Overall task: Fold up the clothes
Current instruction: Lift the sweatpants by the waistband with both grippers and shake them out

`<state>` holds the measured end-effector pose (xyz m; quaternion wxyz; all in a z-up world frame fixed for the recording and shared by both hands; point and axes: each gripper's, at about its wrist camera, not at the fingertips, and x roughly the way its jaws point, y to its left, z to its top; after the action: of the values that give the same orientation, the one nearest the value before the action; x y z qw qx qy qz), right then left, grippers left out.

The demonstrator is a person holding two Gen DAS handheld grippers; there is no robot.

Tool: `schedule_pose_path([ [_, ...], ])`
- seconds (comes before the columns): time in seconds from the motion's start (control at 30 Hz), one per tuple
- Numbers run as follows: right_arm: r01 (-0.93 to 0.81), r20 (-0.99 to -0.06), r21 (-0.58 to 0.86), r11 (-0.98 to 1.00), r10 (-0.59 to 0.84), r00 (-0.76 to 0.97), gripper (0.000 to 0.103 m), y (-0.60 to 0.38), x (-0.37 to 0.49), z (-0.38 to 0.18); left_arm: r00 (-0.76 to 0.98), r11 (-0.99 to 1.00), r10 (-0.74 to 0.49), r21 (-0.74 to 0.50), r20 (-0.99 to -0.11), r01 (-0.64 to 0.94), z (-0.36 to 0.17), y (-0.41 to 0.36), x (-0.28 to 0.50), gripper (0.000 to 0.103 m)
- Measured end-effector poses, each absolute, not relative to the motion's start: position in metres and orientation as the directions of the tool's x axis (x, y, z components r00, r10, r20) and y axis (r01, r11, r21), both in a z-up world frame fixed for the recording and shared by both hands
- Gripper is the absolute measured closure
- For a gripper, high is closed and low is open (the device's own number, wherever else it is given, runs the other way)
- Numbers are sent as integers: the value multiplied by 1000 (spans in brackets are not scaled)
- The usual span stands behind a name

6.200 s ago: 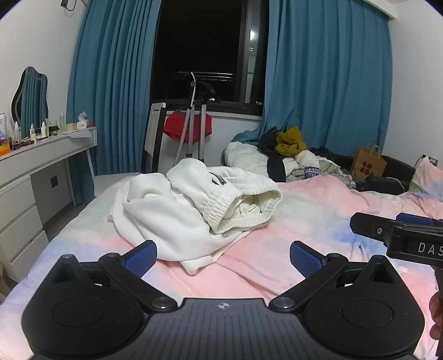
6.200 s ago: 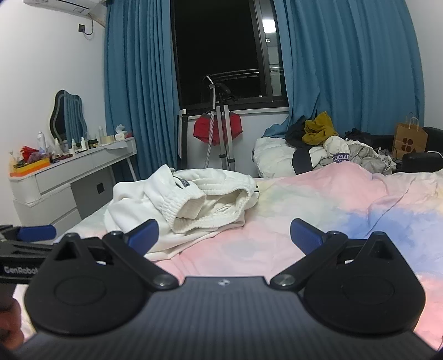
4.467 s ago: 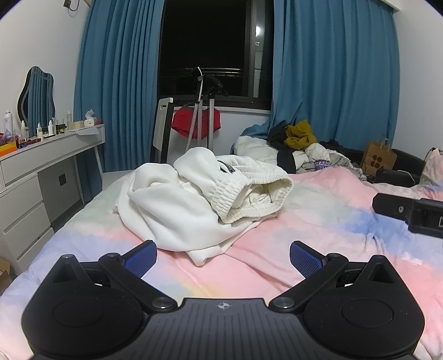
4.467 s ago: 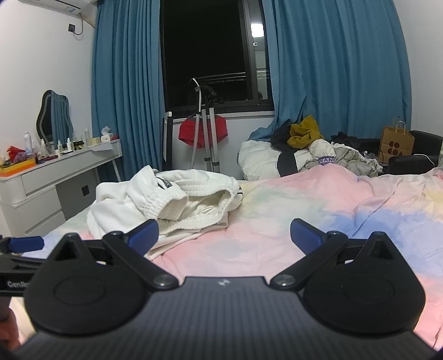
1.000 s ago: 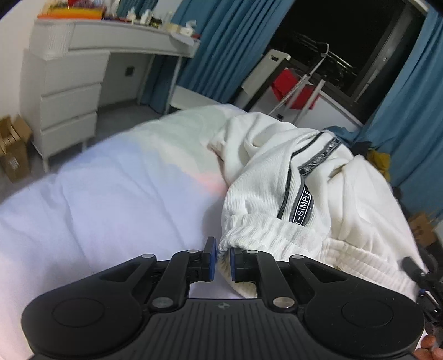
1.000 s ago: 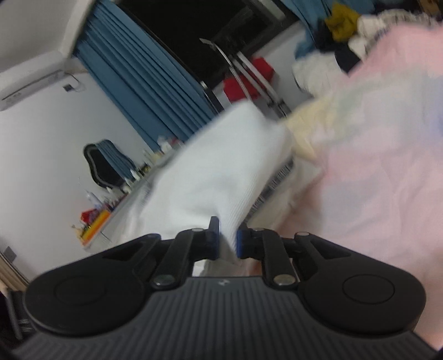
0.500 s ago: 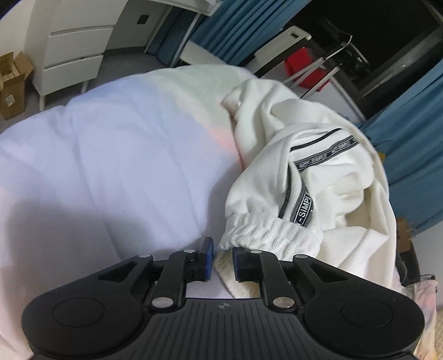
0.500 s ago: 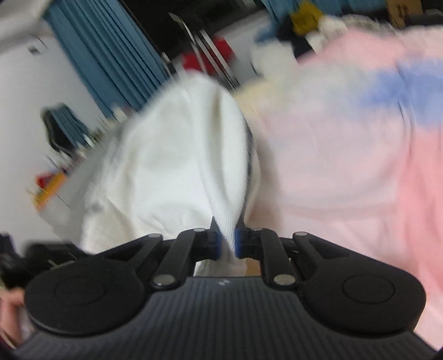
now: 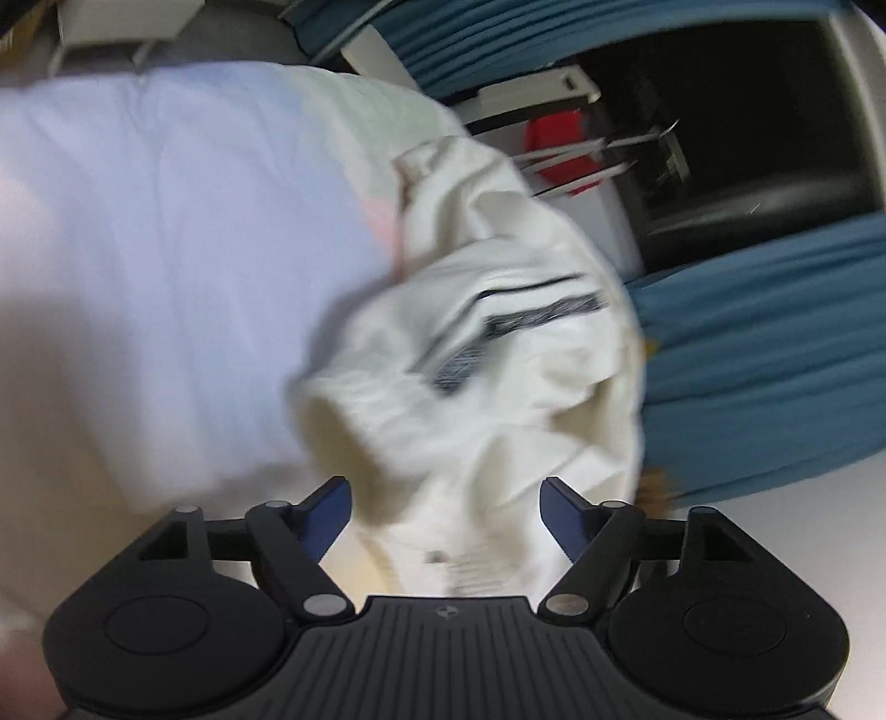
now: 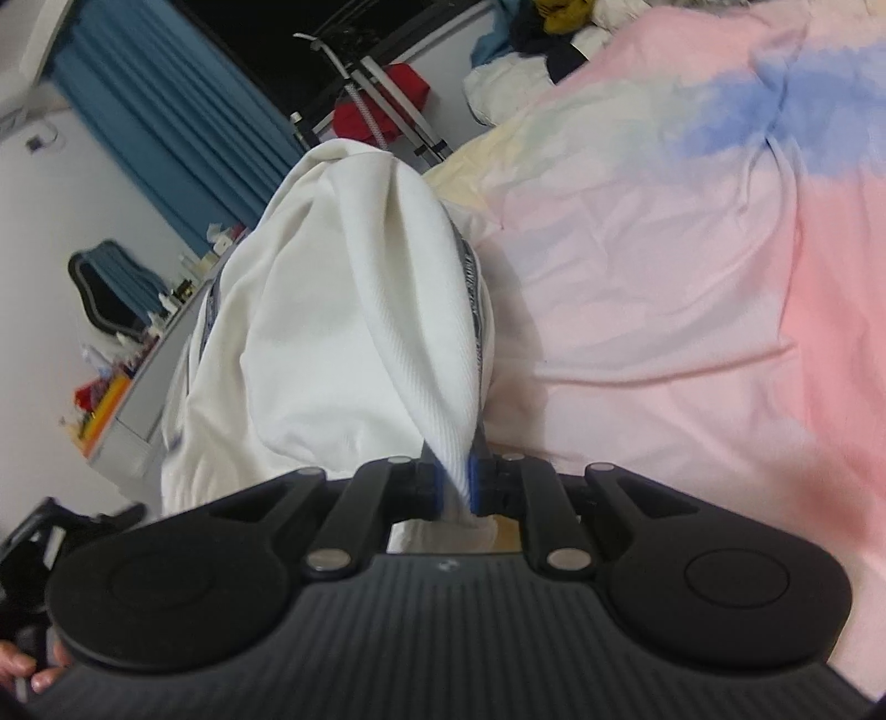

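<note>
a: where are your two grippers right now?

b: your right gripper [image 10: 455, 481] has its jaws pressed together on a fold of the white garment [image 10: 343, 310], pinching the ribbed cloth between the blue pads [image 10: 437, 487]. the cloth rises from the pinch in a tall hump above the bed [image 10: 692, 266].

a: and your left one?

b: your left gripper [image 9: 446, 512] has its jaws spread wide, with the blue pads [image 9: 326, 512] well apart. the white garment [image 9: 487, 354] sits bunched in the gap between them, but neither pad is seen to clamp it. that view is blurred, so whether the cloth touches a pad can't be told.

a: where does the garment lie?

b: it is on the pastel bedsheet, near the side of the bed towards the white dresser [image 10: 138, 399]. a dark printed stripe [image 9: 531, 318] runs across it in your left view, and a similar band [image 10: 473, 310] runs along its right edge in your right view.

a: anything around it?

b: blue curtains [image 10: 177, 127] and a red item [image 10: 382, 102] by the dark window, and a heap of other clothes [image 10: 554, 33] at the far end of the bed.
</note>
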<state>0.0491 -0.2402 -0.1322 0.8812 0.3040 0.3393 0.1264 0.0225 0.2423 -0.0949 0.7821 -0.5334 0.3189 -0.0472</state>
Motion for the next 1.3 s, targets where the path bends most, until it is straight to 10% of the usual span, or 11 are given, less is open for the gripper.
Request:
schedule_pose_path([
  [0.27,-1,-520,649,761,444,730,91,-242,52,-136,772,401,-376,-841,-512,-363,-124,225,59,28],
  [0.43,-22,-514,633,774,442,735,91,-239,49,-137,820,398,-312,-850,-480,-346,-120,232,80,66],
  [0.63,-117,-455,671,732,531,715,91,-219,37,-123,891,464,-210,-843,-402,-271,-66,260,92,86],
  [0.9,-309,-445,697,647,728,522,95,-107,36,-118,915,689,-26,-671,-403,-275,22,328,111,88],
  [1.3,-415,-552,607,678,735,393,95,-33,57,-143,831,767,18,-525,-557,-369,-68,371,117,75],
])
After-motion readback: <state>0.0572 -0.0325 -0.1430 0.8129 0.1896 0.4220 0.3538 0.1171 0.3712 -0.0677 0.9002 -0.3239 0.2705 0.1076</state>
